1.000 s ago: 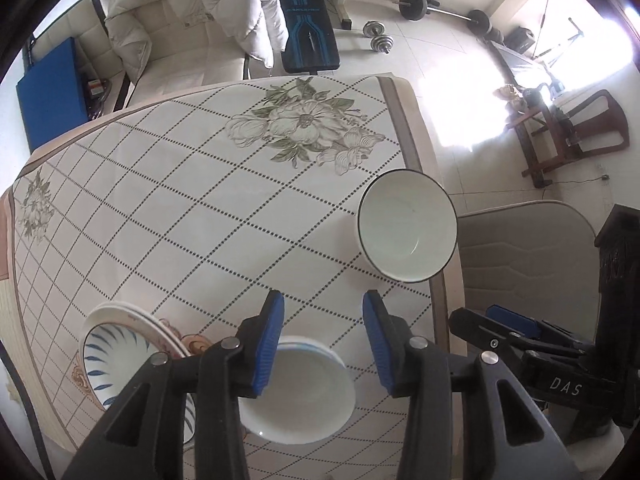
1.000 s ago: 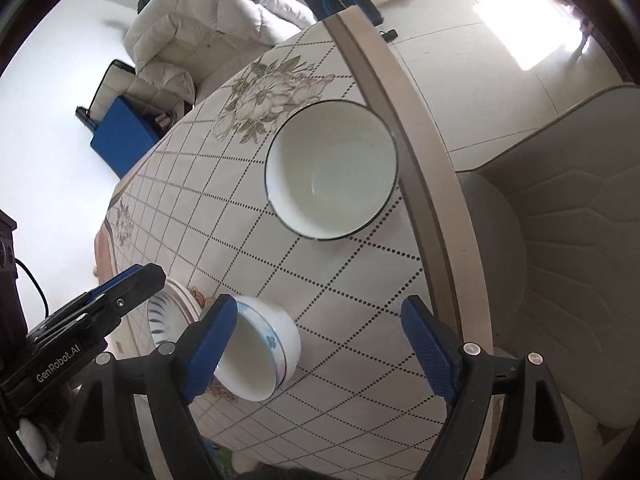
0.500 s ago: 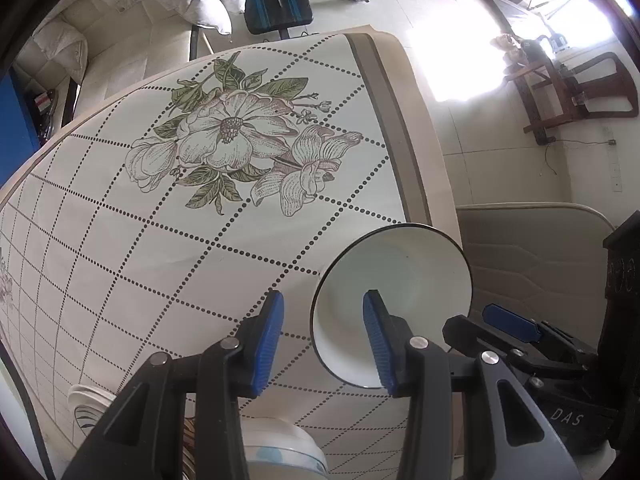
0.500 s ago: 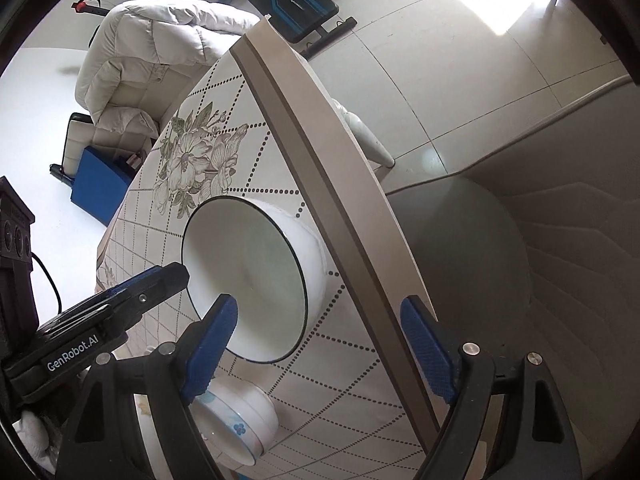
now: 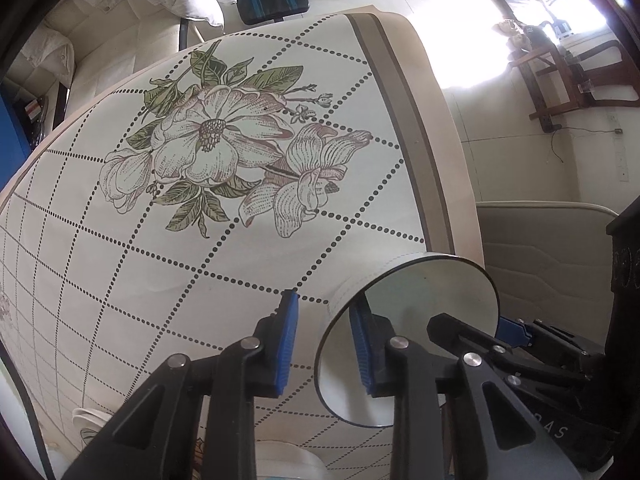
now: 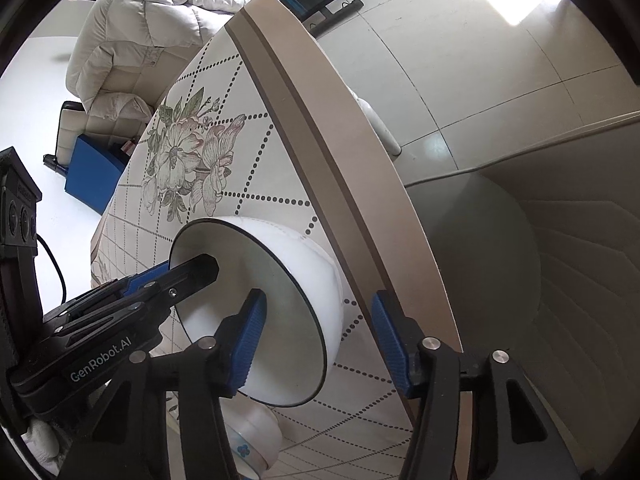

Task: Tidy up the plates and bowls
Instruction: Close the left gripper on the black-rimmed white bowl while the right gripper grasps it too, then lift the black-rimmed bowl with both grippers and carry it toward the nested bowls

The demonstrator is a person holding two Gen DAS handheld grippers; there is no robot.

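A large white bowl with a dark rim stands near the table's right edge. My left gripper is open and straddles the bowl's left wall, one blue pad inside, one outside. My right gripper is open and straddles the bowl's right wall, left pad inside, right pad outside by the table edge. A small white bowl with a blue flower sits below it. A plate stack's edge shows at lower left.
The table carries a checked cloth with a flower print. Its right edge runs close beside the big bowl. A grey chair stands beyond that edge. A white armchair and a weight bench stand past the far end.
Both grippers moved forward and down onto the large bowl. Each now has one finger inside its rim. The small bowl and plates slid out toward the bottom of the views.
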